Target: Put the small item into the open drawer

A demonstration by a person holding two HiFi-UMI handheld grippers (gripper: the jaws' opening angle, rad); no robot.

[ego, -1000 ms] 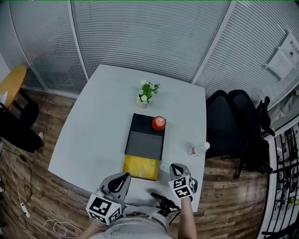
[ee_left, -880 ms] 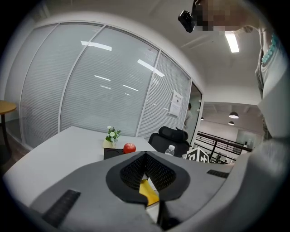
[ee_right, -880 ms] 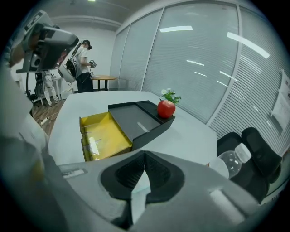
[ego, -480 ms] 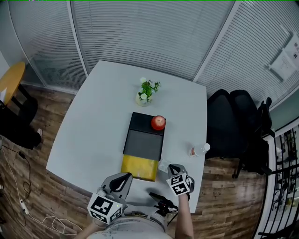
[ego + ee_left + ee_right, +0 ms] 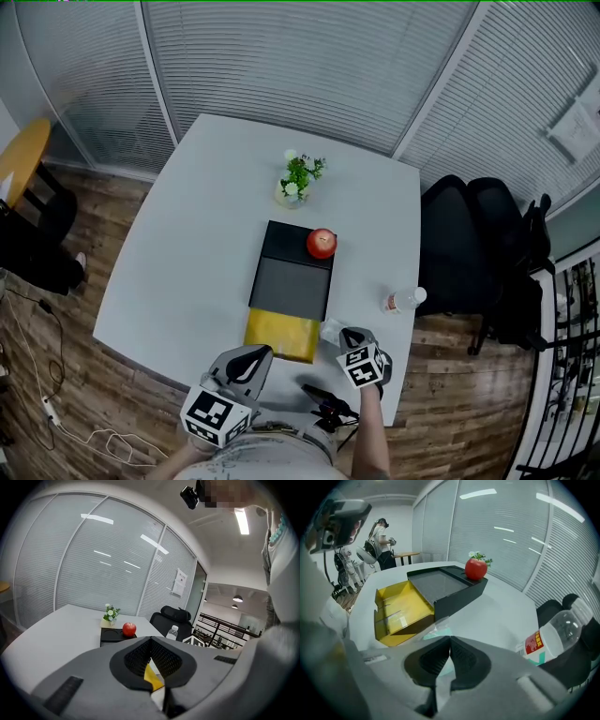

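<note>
**Approach to the packet, not yet gripped**

The packet (image 5: pixel 438 633) lay on the table (image 5: pixel 187 244) beside the yellow drawer (image 5: pixel 396 609), just ahead of the right gripper (image 5: pixel 450 641), clenched and empty. The left gripper (image 5: pixel 150 641) was clenched too. Next, likely: open, pinch the packet, lift.

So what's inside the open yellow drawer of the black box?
Only bare yellow floor and a pale label show in the yellow drawer; its back end is covered by the black box.
</note>
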